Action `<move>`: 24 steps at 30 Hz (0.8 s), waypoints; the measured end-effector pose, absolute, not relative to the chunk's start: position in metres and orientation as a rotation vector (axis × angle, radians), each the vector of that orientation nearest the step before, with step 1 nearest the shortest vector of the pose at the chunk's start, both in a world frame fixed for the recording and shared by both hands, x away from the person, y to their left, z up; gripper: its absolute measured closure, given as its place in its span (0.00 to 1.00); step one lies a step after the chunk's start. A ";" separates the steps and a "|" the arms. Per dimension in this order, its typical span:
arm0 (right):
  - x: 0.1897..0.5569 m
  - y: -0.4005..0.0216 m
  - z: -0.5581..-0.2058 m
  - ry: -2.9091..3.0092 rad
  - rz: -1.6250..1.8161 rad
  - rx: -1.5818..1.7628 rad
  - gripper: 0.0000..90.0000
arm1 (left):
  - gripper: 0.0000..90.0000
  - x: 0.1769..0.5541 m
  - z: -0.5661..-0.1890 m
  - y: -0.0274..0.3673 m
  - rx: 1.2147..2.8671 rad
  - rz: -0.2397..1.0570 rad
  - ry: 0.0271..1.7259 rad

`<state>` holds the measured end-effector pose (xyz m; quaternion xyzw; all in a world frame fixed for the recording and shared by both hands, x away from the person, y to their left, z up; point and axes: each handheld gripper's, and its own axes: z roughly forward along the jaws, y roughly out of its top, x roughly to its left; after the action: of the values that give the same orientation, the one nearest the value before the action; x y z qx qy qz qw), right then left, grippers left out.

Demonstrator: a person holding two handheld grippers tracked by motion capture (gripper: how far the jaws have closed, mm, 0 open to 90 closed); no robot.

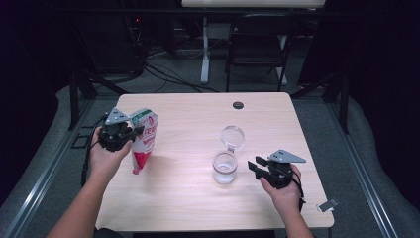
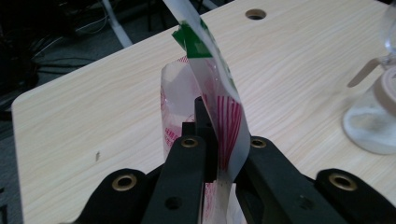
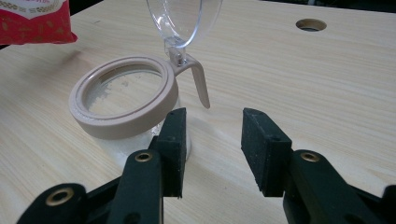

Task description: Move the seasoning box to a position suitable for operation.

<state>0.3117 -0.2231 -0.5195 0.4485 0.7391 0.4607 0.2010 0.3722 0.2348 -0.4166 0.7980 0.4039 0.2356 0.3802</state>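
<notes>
On the left half of the wooden table [image 1: 198, 114], the left gripper [image 1: 130, 133] had its jaws clamped tight on a red-and-white refill pouch [image 1: 143, 140], pinching the flat plastic near its side edge; the pouch hung with its long axis roughly upright, green-trimmed top uppermost, its red bottom corner just above the tabletop, though whether it was fully clear of the wood could not be told from the high view; in the left gripper view the pouch [image 2: 219, 116] rose straight up between the closed jaws, thin and edge-on; to the right of the pouch, well apart from it across bare wood, stood a clear glass jar [image 1: 225, 167] with a beige collar, its transparent hinged lid [image 1: 232, 136] flipped back and standing open on the far side, so the mouth lay exposed upward; the right gripper [image 1: 253, 167] rested just beside the jar on its right, jaws parted partway and holding nothing; in the right gripper view the jar [image 3: 122, 100] sat just ahead and to the left of the jaws, with one pad near its wall but not visibly gripping; judged from this, the pouch had to travel rightward and tip over the open mouth, and the right gripper was the nearer one to steady the jar
</notes>
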 end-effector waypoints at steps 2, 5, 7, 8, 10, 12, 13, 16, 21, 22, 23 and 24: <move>0.312 -0.223 -0.520 2.065 1.288 1.253 0.67 | 1.00 0.372 -0.413 0.226 2.048 0.578 0.999; 0.312 -0.223 -0.520 2.069 1.285 1.251 0.67 | 1.00 0.371 -0.411 0.217 2.054 0.553 0.971; 0.312 -0.223 -0.520 2.069 1.284 1.251 0.67 | 1.00 0.370 -0.411 0.208 2.062 0.524 0.944; 0.312 -0.223 -0.519 2.065 1.286 1.252 0.68 | 1.00 0.369 -0.410 0.202 2.068 0.503 0.926; 0.312 -0.224 -0.519 2.064 1.283 1.251 0.68 | 1.00 0.368 -0.410 0.187 2.081 0.469 0.878; 0.312 -0.224 -0.520 2.064 1.280 1.253 0.68 | 1.00 0.367 -0.410 0.176 2.098 0.461 0.840; 0.312 -0.224 -0.520 2.064 1.280 1.253 0.68 | 1.00 0.367 -0.410 0.176 2.098 0.461 0.840; 0.312 -0.224 -0.519 2.068 1.279 1.250 0.68 | 1.00 0.364 -0.411 0.154 2.125 0.438 0.778; 0.312 -0.225 -0.519 2.071 1.277 1.248 0.69 | 1.00 0.360 -0.418 0.138 2.136 0.405 0.733; 0.311 -0.226 -0.519 2.070 1.274 1.249 0.69 | 1.00 0.359 -0.420 0.135 2.145 0.390 0.720; 0.311 -0.225 -0.519 2.062 1.284 1.247 0.69 | 1.00 0.356 -0.426 0.131 2.164 0.371 0.699; 0.311 -0.225 -0.519 2.062 1.284 1.247 0.69 | 1.00 0.356 -0.426 0.131 2.164 0.371 0.699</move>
<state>0.3113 -0.2249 -0.5188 0.4472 0.7393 0.4602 0.2042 0.3557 0.1307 -0.4258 0.8581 0.2770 0.1470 0.4067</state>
